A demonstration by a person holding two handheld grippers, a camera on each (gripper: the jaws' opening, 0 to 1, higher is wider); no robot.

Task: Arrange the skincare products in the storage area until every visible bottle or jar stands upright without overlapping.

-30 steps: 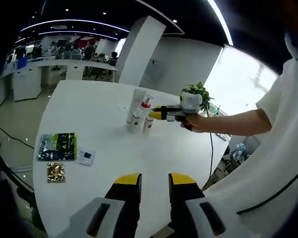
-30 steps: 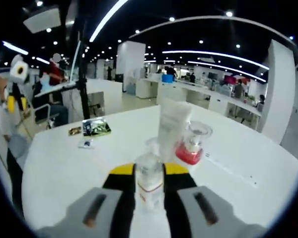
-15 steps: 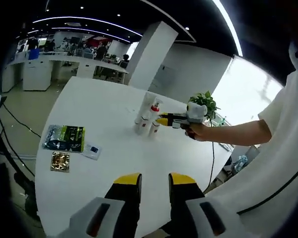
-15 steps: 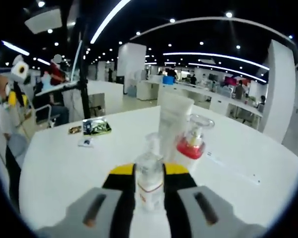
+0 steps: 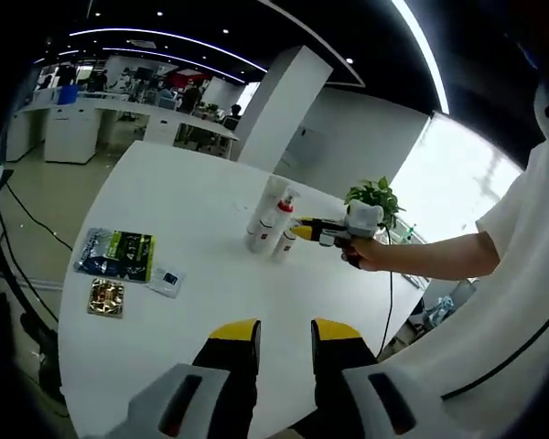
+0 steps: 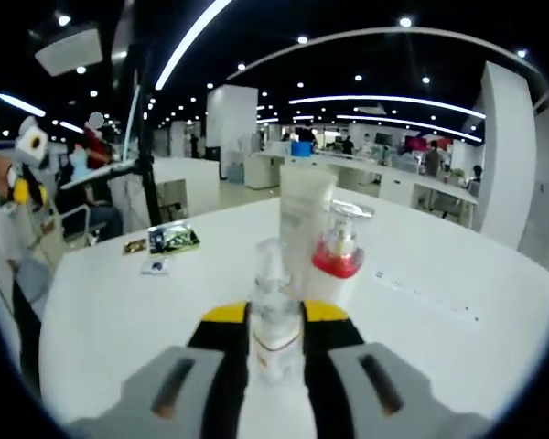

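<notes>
1. No brand name or wording can be read on any of the products; on the small clear bottle (image 6: 275, 331) only a thin orange line across a pale label is made out.
2. Three skincare products are counted on the white table (image 5: 165, 302): the small clear bottle, a tall white tube (image 6: 304, 224) and a pump bottle with a red collar (image 6: 335, 259).
3. All three are seen upright, grouped close together near the middle of the table; the tube and the pump bottle are just beside each other, behind the small bottle.
4. The right gripper (image 6: 274, 315) is seen with its yellow-tipped jaws pressed on both sides of the small clear bottle, which is gripped low on its body.
5. In the left gripper view, the same group is seen far across the table, with the right gripper (image 5: 302, 230) reaching in to it from a person's outstretched arm (image 5: 430, 256).
6. The left gripper (image 5: 285, 331) is held over the near table edge, jaws slightly apart, nothing between them.
7. Three flat items are counted well apart from the bottles: a green-and-black packet (image 5: 116, 253), a small gold packet (image 5: 106, 297) and a small white card (image 5: 168, 279); their printing is too small to read.
8. A potted plant (image 5: 371, 194) is seen behind the arm.
</notes>
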